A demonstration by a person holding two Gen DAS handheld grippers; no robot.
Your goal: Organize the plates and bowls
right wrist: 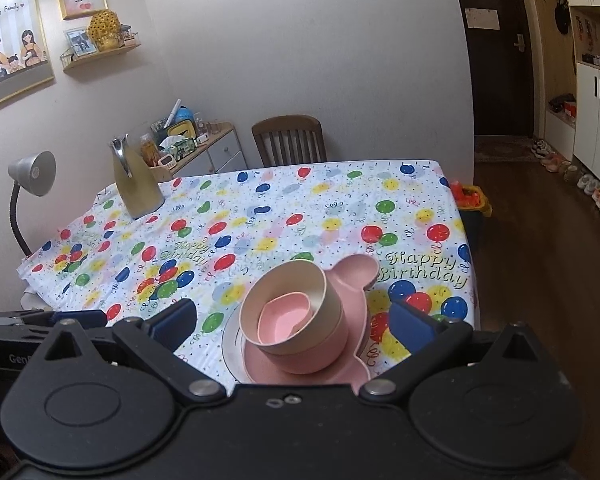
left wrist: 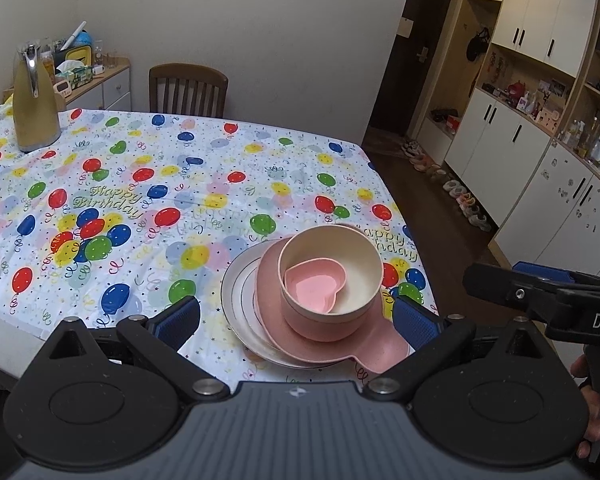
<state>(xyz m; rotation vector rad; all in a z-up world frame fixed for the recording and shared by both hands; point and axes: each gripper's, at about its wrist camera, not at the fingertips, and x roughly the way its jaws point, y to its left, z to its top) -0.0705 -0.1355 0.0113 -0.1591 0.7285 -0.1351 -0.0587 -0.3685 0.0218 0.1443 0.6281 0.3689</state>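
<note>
Near the table's right front corner stands one stack. A white gold-rimmed plate (left wrist: 236, 300) is at the bottom, with a pink mouse-eared plate (left wrist: 380, 348) on it. On that sits a pink bowl with a cream inside (left wrist: 320, 324), holding a small pink heart dish (left wrist: 314, 286). My left gripper (left wrist: 296, 318) is open wide, its blue pads either side of the stack and touching nothing. In the right wrist view the same bowl (right wrist: 300, 356), heart dish (right wrist: 284, 320) and eared plate (right wrist: 356, 276) lie between the pads of my right gripper (right wrist: 294, 320), also open wide and empty.
A gold thermos jug (left wrist: 34, 108) stands at the far left of the balloon tablecloth (left wrist: 160, 184). A wooden chair (left wrist: 188, 88) is behind the table, a grey desk lamp (right wrist: 32, 176) off its left side. The table edge drops to the floor just right of the stack.
</note>
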